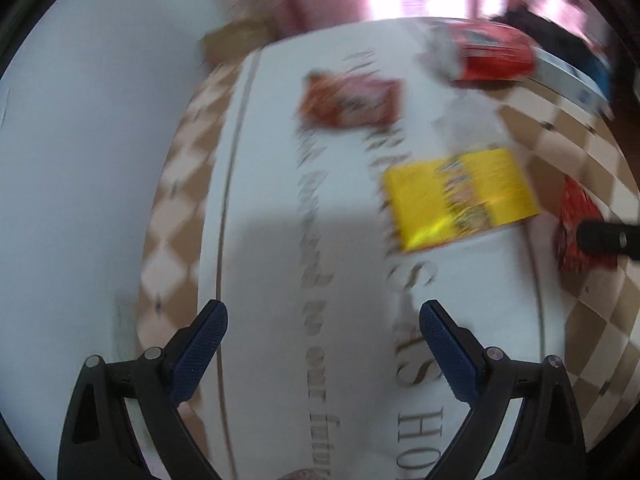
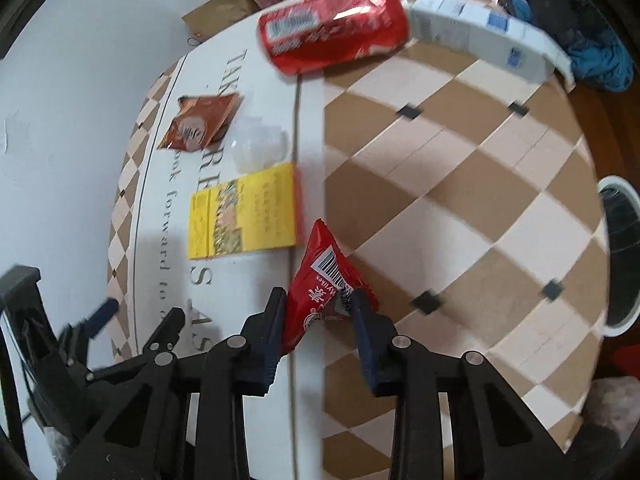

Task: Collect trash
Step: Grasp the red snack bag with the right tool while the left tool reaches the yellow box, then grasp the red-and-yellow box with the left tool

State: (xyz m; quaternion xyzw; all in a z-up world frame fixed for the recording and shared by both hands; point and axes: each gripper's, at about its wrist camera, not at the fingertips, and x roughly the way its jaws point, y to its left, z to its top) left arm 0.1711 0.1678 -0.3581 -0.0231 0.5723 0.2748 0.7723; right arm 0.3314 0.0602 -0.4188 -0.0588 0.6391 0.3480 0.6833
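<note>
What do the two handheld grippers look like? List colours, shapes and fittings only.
Left gripper: angular black plastic linkage arms with silver round pivot pins, ending in dark blue textured finger pads. Right gripper: the same black linkage, silver pins and dark blue pads. No sleeves show.

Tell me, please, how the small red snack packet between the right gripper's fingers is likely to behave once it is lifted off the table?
The red snack packet looks like thin, creased foil, so it will probably crumple and flop rather than stay flat. It seems light, likely nearly empty. The right gripper pinches only its lower end, so the glossy film might slip or swing.
</note>
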